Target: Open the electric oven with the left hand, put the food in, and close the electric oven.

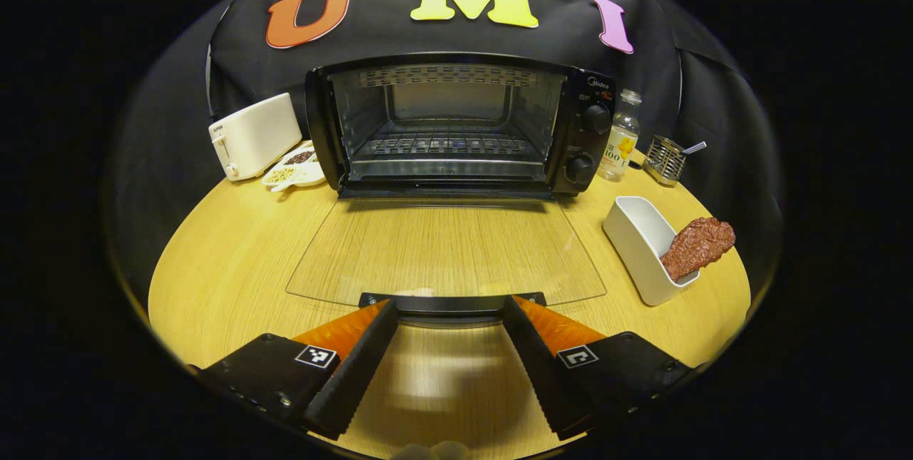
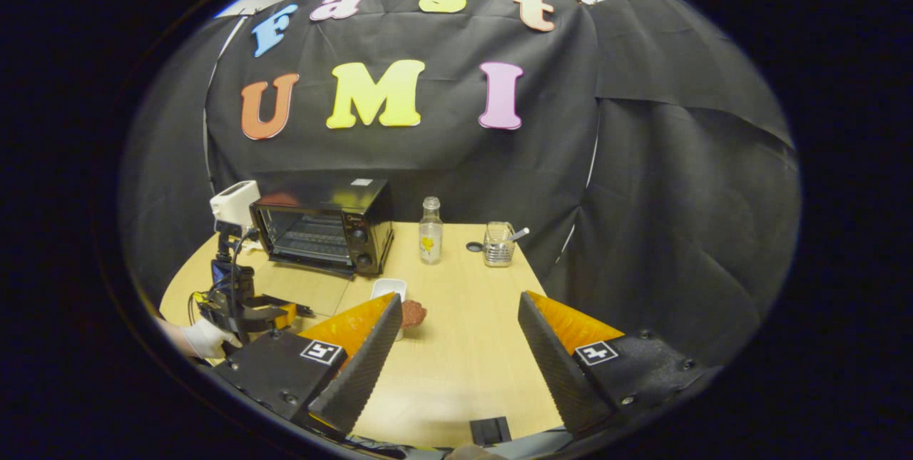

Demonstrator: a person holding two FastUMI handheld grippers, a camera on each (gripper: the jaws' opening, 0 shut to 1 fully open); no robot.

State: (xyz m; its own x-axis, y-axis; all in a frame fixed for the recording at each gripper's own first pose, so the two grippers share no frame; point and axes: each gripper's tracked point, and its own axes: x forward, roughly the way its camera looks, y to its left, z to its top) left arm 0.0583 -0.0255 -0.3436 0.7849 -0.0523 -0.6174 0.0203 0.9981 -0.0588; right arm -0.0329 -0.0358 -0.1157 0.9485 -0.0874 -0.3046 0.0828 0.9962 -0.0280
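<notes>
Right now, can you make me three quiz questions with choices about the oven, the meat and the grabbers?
1. Where is the meat?
A. in the oven
B. in the white tray right of the door
C. on the toaster

2. How many knobs does the oven have?
A. one
B. two
C. four

3. How is the oven door?
A. shut
B. half open
C. folded flat down

Answers:
1 B, the meat leans in the white tray on the table.
2 B, two black knobs sit one above the other.
3 C, the glass door lies flat on the table, its handle between the fingers of the open left gripper. The right gripper is open too.
</notes>
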